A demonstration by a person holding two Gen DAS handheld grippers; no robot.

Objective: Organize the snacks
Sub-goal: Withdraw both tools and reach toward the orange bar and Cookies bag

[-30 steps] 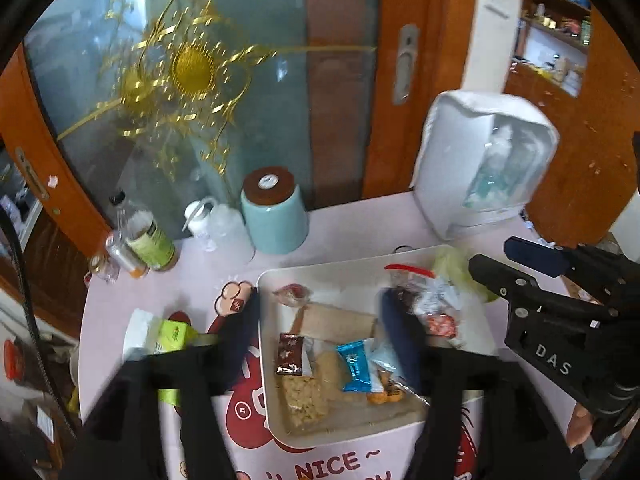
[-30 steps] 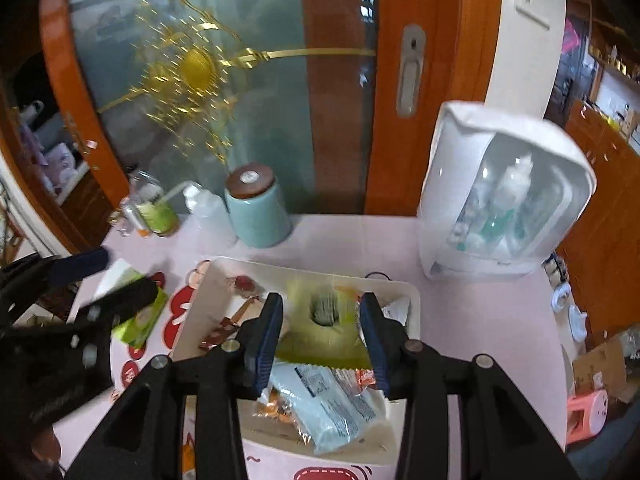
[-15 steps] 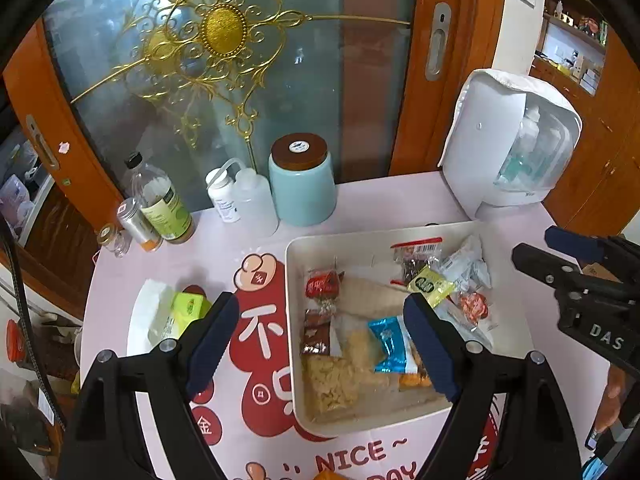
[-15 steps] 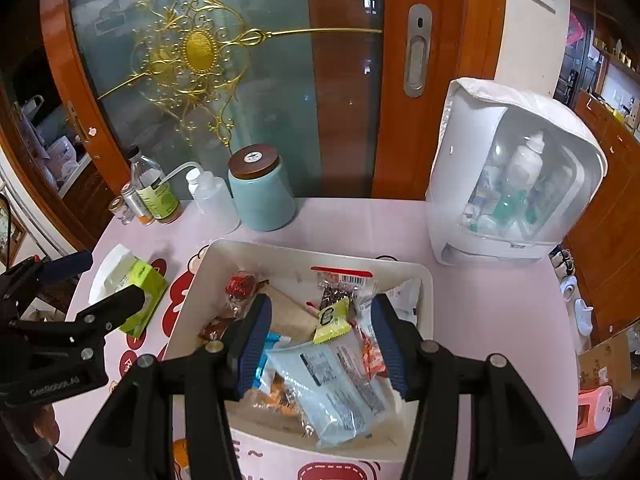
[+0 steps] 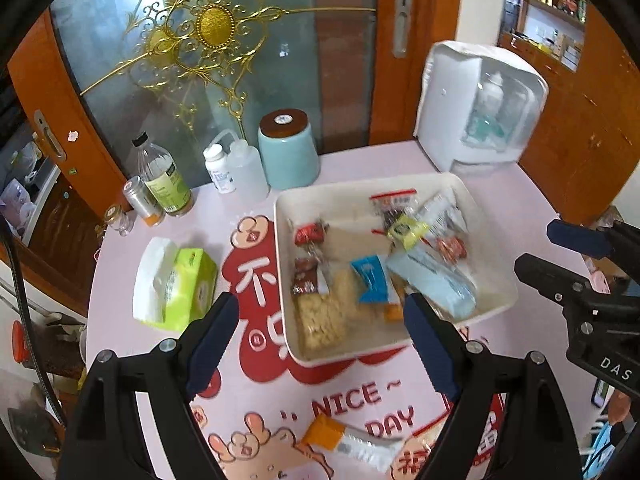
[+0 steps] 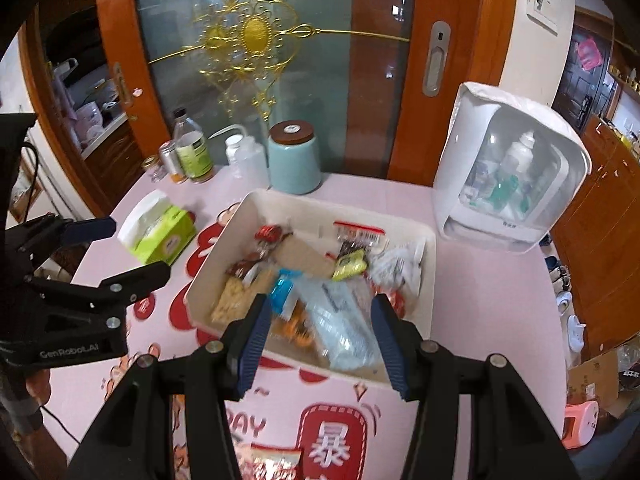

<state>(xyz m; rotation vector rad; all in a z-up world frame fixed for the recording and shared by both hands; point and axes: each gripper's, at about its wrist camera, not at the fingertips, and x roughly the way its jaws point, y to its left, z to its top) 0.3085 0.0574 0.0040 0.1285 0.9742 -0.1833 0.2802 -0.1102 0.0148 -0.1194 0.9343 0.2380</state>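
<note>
A white bin [image 5: 496,240] [image 6: 427,280] on the pink table holds several wrapped snacks, among them a pale blue pack [image 5: 436,280] [image 6: 340,320] and a yellow packet [image 5: 406,227] [image 6: 349,266]. An orange-ended snack [image 5: 352,446] lies loose on the near table. A red-edged snack pack [image 6: 276,464] lies at the near edge in the right wrist view. My left gripper [image 5: 320,340] is open and empty, above the bin's near left corner. My right gripper [image 6: 318,336] is open and empty, above the bin's near side.
A green tissue pack [image 5: 176,284] [image 6: 160,236] lies left of the bin. Bottles [image 5: 164,176] and a teal jar [image 5: 288,152] stand behind it against the glass door. A white storage case [image 5: 480,108] [image 6: 508,184] stands at the back right.
Both grippers have pulled back and up from the bin. The right gripper has let go of the yellow packet, which now lies in the bin, and its jaws have opened wider.
</note>
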